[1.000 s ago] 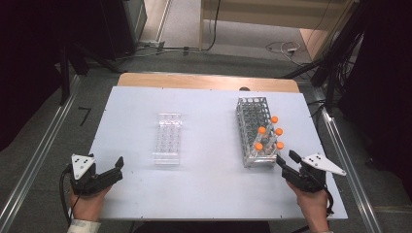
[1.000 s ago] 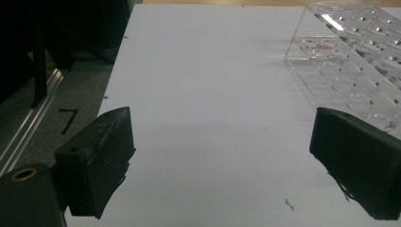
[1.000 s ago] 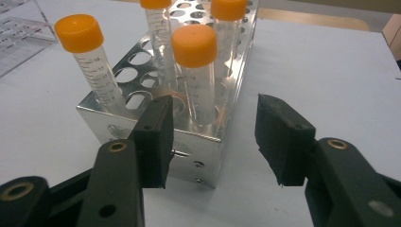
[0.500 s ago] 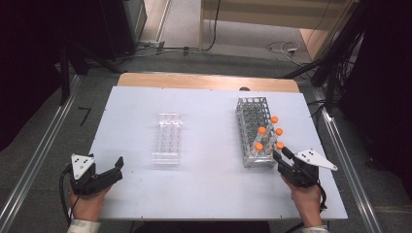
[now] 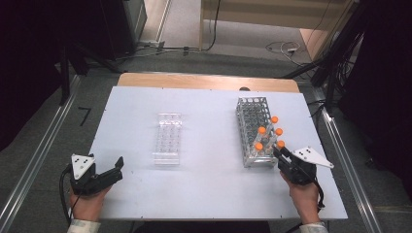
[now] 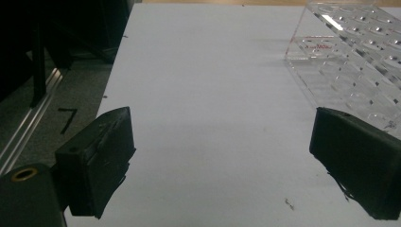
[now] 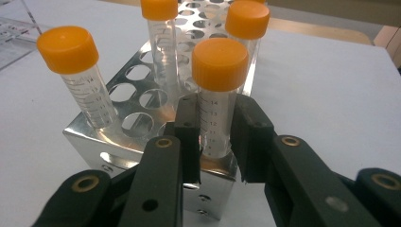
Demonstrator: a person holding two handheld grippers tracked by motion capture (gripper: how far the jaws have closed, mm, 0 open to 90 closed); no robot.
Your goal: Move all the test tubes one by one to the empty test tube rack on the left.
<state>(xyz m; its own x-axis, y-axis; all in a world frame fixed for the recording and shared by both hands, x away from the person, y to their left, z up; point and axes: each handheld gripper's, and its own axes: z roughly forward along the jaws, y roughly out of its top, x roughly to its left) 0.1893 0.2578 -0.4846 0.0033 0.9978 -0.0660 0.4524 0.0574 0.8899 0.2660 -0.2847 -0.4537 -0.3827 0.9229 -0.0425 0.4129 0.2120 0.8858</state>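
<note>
On the left, the left gripper (image 5: 115, 170) rests near the table's (image 5: 209, 102) front edge with its jaws wide apart and nothing between them; a careless sweep forward could knock the clear plastic rack (image 5: 167, 138), which stands empty just ahead of it. To the right, the metal rack (image 5: 253, 130) holds four orange-capped tubes at its near end. The right gripper (image 7: 215, 137) has its jaws on either side of the nearest tube (image 7: 216, 99), close against it, though whether they press it I cannot tell. Lifted at a slant, the tube may bind in its hole and drag the rack, or slip if the hold is loose.
</note>
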